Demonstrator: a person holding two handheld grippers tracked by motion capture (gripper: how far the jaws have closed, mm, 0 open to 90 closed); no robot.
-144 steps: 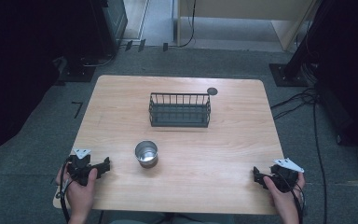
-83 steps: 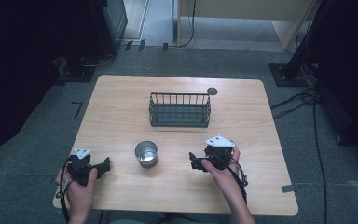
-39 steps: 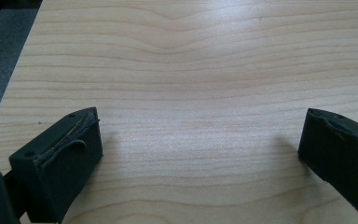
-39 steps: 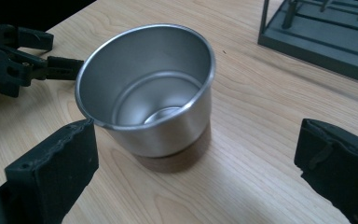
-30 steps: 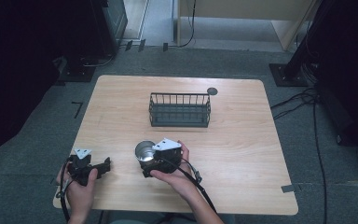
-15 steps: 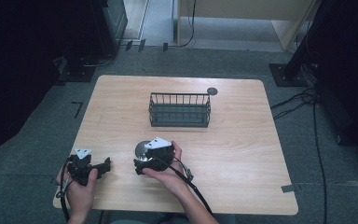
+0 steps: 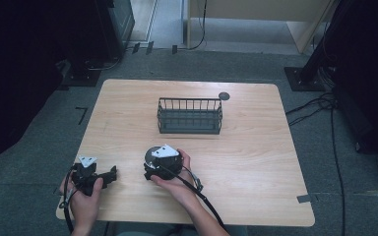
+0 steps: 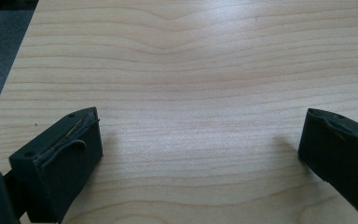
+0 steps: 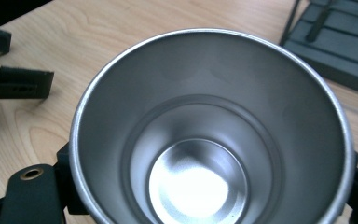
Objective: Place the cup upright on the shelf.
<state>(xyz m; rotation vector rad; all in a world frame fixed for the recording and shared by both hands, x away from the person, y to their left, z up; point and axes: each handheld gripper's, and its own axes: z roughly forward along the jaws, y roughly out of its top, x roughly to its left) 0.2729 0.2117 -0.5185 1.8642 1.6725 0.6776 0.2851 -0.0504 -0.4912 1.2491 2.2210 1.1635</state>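
My right gripper (image 7: pixel 153 169) jaws, just closing, clamp the steel cup (image 9: pixel 209 135); my left gripper (image 8: pixel 200 154) jaws stand released over the surface (image 8: pixel 191 70).

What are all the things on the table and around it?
round shiny steel cup: one, silver, near edge of the table, between the right gripper's jaws
black wire basket: one, black, middle of the table, farther back
small dark round disc: one, dark, far edge, behind the basket
light wooden table: one, pale wood, on grey floor
cables: several, black, floor at right
left gripper: one, black, open, near left corner
right gripper: one, black, closed on the cup
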